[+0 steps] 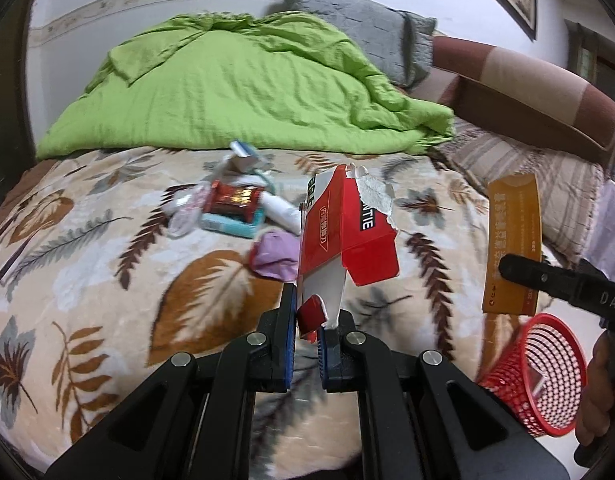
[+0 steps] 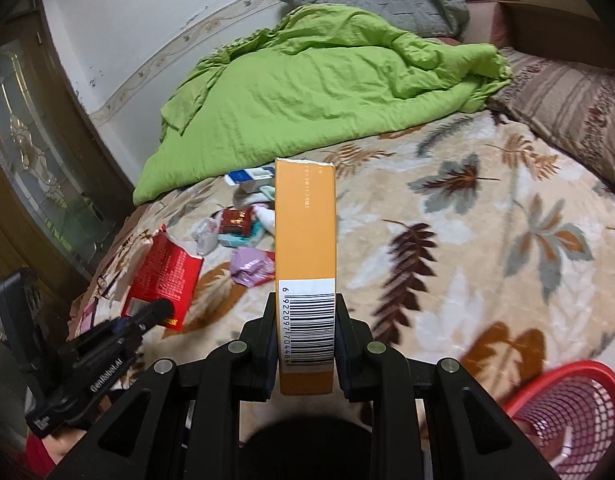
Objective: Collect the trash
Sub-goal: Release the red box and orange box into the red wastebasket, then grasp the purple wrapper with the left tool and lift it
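My left gripper (image 1: 307, 320) is shut on a torn red and white carton (image 1: 343, 236) and holds it upright above the bed; the carton also shows in the right wrist view (image 2: 163, 276). My right gripper (image 2: 305, 320) is shut on a tall orange box (image 2: 305, 232) with a barcode; that box also shows in the left wrist view (image 1: 513, 248). A red mesh basket (image 1: 547, 376) stands at the bed's near right edge, also in the right wrist view (image 2: 579, 408). A pile of trash (image 1: 235, 208) lies mid-bed: a red packet, a teal box, a white tube, a purple wrapper (image 1: 275, 256).
A leaf-patterned blanket (image 1: 107, 280) covers the bed. A green quilt (image 1: 235, 92) is bunched at the far side, with a grey pillow (image 1: 371, 28) and a striped pillow (image 2: 579, 120) beyond. A dark door (image 2: 31, 160) stands at left.
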Action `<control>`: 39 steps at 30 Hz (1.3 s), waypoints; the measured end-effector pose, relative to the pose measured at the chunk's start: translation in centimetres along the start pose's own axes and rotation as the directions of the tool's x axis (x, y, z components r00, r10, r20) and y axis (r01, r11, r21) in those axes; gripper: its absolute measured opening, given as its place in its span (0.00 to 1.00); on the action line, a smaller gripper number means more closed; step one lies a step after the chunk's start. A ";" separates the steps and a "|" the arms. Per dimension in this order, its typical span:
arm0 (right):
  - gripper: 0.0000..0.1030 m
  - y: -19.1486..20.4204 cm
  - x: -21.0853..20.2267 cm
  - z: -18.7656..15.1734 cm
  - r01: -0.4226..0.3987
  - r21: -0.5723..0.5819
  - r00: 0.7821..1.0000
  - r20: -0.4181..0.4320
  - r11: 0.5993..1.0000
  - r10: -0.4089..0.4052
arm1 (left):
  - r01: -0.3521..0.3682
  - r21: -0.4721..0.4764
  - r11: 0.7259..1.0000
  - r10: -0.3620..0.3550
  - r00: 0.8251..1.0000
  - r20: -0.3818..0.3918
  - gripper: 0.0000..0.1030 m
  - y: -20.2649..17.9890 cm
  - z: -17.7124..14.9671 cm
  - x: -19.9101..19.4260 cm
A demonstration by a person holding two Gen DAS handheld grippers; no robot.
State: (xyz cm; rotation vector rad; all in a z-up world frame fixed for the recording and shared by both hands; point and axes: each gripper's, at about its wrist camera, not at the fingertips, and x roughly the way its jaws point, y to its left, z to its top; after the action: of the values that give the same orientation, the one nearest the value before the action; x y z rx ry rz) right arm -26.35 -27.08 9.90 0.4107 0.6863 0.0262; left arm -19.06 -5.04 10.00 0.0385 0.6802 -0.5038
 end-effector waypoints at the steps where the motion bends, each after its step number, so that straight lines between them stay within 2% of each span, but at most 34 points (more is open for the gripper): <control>1: 0.24 -0.5 -0.5 -0.2 0.006 0.005 1.000 0.000 1.000 -0.006 | 0.011 0.009 1.000 -0.011 1.000 0.000 0.08 -0.6 0.0 -0.1; 8: 0.24 -5.4 -4.7 -3.0 0.104 0.088 0.994 -0.024 0.991 -0.102 | 0.135 0.086 0.987 -0.132 0.991 -0.038 0.08 -6.1 -0.2 -0.5; 14: 0.24 -10.7 -8.9 -5.7 0.223 0.179 0.975 -0.056 0.958 -0.216 | 0.299 0.173 0.938 -0.283 0.953 -0.112 0.08 -12.8 -0.4 -0.4; 19: 0.25 -14.5 -11.5 -7.6 0.301 0.257 0.953 -0.097 0.918 -0.285 | 0.435 0.206 0.877 -0.395 0.895 -0.210 0.08 -18.4 -1.4 0.3; 24: 0.28 -16.5 -12.3 -9.3 0.345 0.299 0.938 -0.151 0.890 -0.313 | 0.564 0.208 0.799 -0.479 0.806 -0.346 0.10 -22.7 -2.7 2.0; 25: 0.32 -16.6 -12.4 -9.4 0.350 0.302 0.936 -0.155 0.887 -0.317 | 0.573 0.206 0.793 -0.482 0.797 -0.364 0.13 -23.2 -2.9 2.3; 27: 0.35 -16.8 -12.6 -9.5 0.377 0.307 0.925 -0.165 0.874 -0.341 | 0.582 0.191 0.791 -0.488 0.787 -0.378 0.41 -23.4 -3.0 2.4; 29: 0.36 -16.9 -12.8 -9.2 0.384 0.308 0.923 -0.156 0.871 -0.351 | 0.569 0.190 0.800 -0.485 0.799 -0.355 0.48 -22.9 -3.0 2.1; 34: 0.37 -15.7 -11.8 -7.3 0.362 0.269 0.932 -0.124 0.893 -0.340 | 0.514 0.149 0.845 -0.456 0.838 -0.300 0.48 -20.0 -1.9 1.8; 39: 0.37 -12.1 -9.5 -4.5 0.320 0.161 0.947 -0.083 0.934 -0.310 | 0.410 0.113 0.905 -0.374 0.893 -0.250 0.48 -15.5 -0.8 1.8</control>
State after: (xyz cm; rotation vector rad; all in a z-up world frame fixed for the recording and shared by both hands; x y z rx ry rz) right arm -37.85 -38.08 8.03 0.4626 0.8067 -0.3297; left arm -25.41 -19.29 10.26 0.1143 0.8718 -0.9585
